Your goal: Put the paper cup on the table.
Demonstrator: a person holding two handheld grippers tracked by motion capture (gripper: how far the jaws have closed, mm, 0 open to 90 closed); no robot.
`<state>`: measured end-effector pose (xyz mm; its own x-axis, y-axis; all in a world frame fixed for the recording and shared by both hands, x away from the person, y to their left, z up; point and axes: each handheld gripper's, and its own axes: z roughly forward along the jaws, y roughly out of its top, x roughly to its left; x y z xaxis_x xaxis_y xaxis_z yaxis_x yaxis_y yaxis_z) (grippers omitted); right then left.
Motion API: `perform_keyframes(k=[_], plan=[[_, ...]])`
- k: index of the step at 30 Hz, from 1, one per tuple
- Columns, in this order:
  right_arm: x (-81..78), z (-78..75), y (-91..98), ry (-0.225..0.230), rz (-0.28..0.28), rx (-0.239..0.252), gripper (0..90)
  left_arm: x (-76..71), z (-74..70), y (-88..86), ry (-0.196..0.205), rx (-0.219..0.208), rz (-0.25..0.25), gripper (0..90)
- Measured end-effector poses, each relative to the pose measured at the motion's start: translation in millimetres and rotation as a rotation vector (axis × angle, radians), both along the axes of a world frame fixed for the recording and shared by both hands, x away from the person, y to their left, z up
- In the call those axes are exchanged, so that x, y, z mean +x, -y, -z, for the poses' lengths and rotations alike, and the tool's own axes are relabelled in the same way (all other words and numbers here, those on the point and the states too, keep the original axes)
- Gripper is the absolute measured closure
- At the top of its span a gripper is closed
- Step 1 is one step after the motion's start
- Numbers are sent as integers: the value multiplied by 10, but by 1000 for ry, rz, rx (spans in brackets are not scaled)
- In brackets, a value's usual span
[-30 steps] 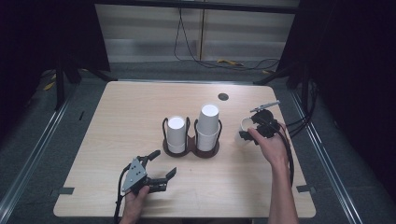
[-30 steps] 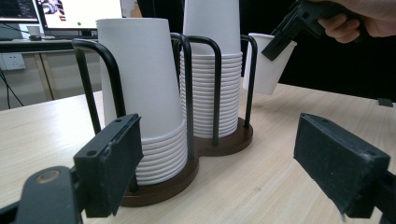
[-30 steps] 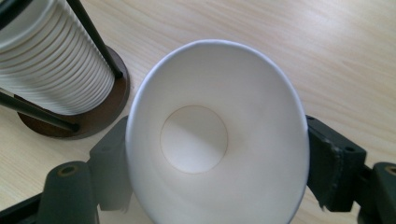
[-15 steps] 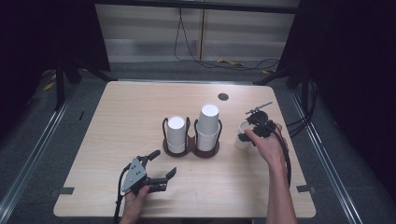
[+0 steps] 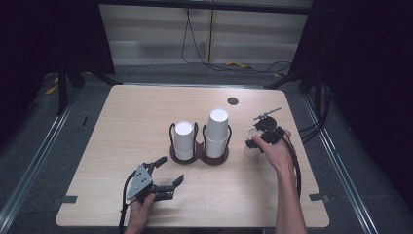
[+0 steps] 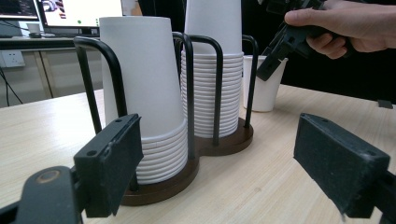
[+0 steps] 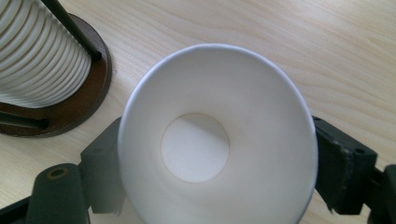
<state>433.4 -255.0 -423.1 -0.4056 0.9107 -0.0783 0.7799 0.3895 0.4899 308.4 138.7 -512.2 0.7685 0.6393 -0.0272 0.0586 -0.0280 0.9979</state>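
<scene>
the right hand-held gripper [image 5: 260, 138] grips a single cup [image 7: 217, 135], upright on the bench [image 5: 146, 112] just right of the 2-stack holder [image 5: 199, 156]. next it likely lets go or lifts it. the left hand-held gripper [image 5: 163, 176] rests wide open, empty.

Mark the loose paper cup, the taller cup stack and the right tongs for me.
loose paper cup [image 7: 195, 147], right gripper view, inside bottom.
taller cup stack [image 5: 217, 127], high view, side of the top cup.
right tongs [image 5: 263, 135], high view, between the tips.
</scene>
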Motion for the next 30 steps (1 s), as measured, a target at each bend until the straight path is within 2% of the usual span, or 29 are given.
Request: perform_keyframes(k=[6,13,30], plan=[[-22,42,28,25,-1,9,171,1,0,0,0,-1,2,154],[-28,102,41,10,-1,31,162,7,-2,-3,0,4,8,154],[-129,241,159,25,38,130,149,7,-2,-6,0,7,9,154]])
